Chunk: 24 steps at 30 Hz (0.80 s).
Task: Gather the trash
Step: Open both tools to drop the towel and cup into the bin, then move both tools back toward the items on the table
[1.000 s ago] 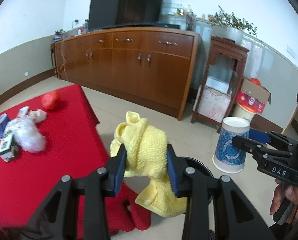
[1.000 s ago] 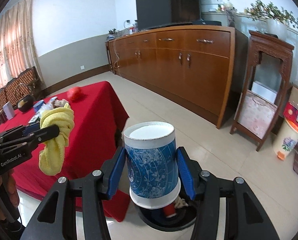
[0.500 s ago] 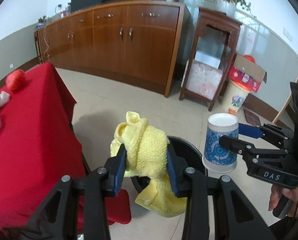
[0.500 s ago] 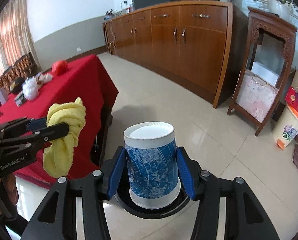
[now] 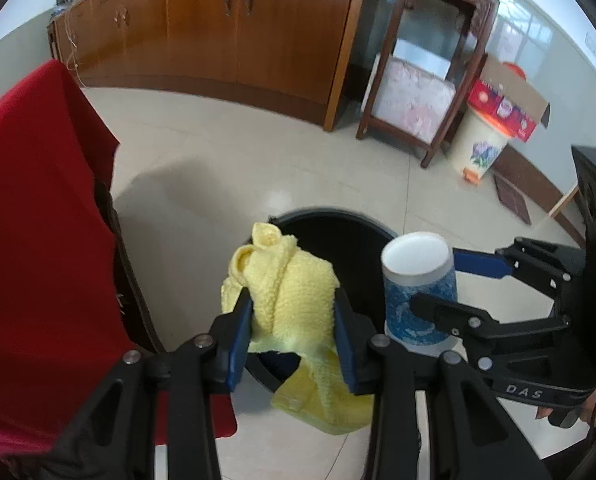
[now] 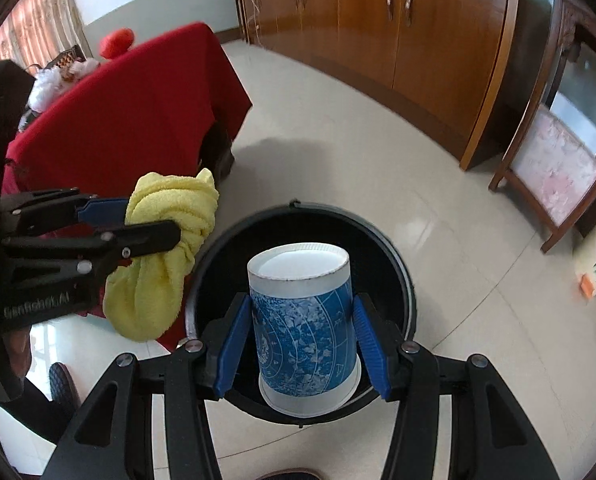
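Note:
My left gripper (image 5: 294, 336) is shut on a crumpled yellow cloth (image 5: 286, 292) and holds it over the near left rim of a round black trash bin (image 5: 337, 232) on the floor. My right gripper (image 6: 301, 344) is shut on a blue-and-white paper cup (image 6: 303, 320), held upside down over the bin (image 6: 393, 264). The cup (image 5: 417, 284) and right gripper (image 5: 453, 284) show at the right of the left wrist view. The cloth (image 6: 166, 248) and left gripper (image 6: 150, 220) show at the left of the right wrist view.
A table with a red cloth (image 6: 130, 108) stands left of the bin and carries a white plastic bag (image 6: 46, 84) and a red ball (image 6: 116, 40). A long wooden cabinet (image 5: 226, 28), a wooden stand (image 5: 425, 72) and a small floral bin (image 5: 483, 148) line the far wall.
Both grippers have tilted down and moved toward the black bin. The cup and the cloth now hang over it. Both grips are unchanged.

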{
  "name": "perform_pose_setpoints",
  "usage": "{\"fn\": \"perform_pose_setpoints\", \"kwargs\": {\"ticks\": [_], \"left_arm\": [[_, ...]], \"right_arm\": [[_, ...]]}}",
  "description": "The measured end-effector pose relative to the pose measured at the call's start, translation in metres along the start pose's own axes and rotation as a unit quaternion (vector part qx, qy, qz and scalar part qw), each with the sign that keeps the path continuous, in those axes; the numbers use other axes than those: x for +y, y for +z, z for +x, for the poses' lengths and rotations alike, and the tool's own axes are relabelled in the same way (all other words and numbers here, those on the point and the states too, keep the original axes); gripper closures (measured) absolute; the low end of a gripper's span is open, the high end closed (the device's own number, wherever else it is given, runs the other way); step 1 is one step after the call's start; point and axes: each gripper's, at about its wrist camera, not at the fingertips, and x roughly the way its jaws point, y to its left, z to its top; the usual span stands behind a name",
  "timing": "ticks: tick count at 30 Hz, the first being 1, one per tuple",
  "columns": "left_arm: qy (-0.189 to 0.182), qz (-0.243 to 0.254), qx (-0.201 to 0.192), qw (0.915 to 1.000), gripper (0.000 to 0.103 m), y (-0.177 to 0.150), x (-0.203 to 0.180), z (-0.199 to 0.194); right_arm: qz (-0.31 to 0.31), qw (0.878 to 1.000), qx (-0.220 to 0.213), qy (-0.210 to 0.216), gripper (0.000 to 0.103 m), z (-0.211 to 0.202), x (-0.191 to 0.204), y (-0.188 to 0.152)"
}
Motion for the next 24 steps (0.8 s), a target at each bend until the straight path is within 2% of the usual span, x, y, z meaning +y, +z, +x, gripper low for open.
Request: {"fn": "perform_pose_setpoints", "kwargs": {"ticks": [1, 2, 3, 4, 5, 6, 8, 11, 12, 14, 21, 24], "left_arm": [[-0.003, -0.002, 0.008, 1.0, 0.062, 0.0, -0.001, 0.005], [-0.008, -0.007, 0.016, 0.9998, 0.057, 0.0, -0.001, 0.012], [-0.008, -0.014, 0.021, 0.9997, 0.051, 0.0, 0.0, 0.017], [-0.002, -0.019, 0.027, 0.9995, 0.032, 0.0, 0.001, 0.02], [0.004, -0.024, 0.029, 0.9993, 0.025, 0.0, 0.002, 0.022], [0.005, -0.026, 0.023, 0.9994, 0.024, 0.0, 0.003, 0.021], [0.018, -0.022, 0.019, 0.9994, 0.022, -0.002, 0.005, 0.019], [0.032, -0.023, 0.024, 0.9989, 0.02, -0.006, 0.007, 0.02], [0.037, -0.021, 0.026, 0.9988, 0.019, -0.007, 0.007, 0.02], [0.054, -0.014, 0.026, 0.9981, 0.006, -0.01, 0.006, 0.019], [0.061, -0.011, 0.009, 0.998, 0.005, -0.013, 0.008, 0.002], [0.056, -0.008, 0.001, 0.9984, 0.005, -0.01, 0.007, -0.006]], "right_arm": [[0.002, 1.0, 0.006, 0.004, 0.048, 0.005, -0.002, -0.001], [0.005, 1.0, 0.018, 0.016, 0.048, 0.013, -0.004, -0.002], [0.004, 1.0, 0.029, 0.009, 0.044, 0.02, -0.006, -0.004], [0.01, 0.999, 0.037, -0.021, 0.024, 0.026, -0.011, -0.007], [0.019, 0.999, 0.037, -0.032, 0.015, 0.027, -0.016, -0.01], [0.031, 0.998, 0.037, -0.032, 0.011, 0.027, -0.023, -0.013], [0.05, 0.996, 0.045, -0.059, 0.01, 0.027, -0.038, -0.017], [0.092, 0.992, 0.044, -0.077, 0.004, 0.022, -0.058, -0.022], [0.102, 0.991, 0.046, -0.079, 0.0, 0.021, -0.061, -0.024], [0.116, 0.988, 0.047, -0.085, 0.0, 0.018, -0.065, -0.026], [0.114, 0.988, 0.043, -0.09, 0.0, 0.004, -0.051, -0.025], [0.116, 0.989, 0.029, -0.091, 0.0, -0.006, -0.049, -0.022]]}}
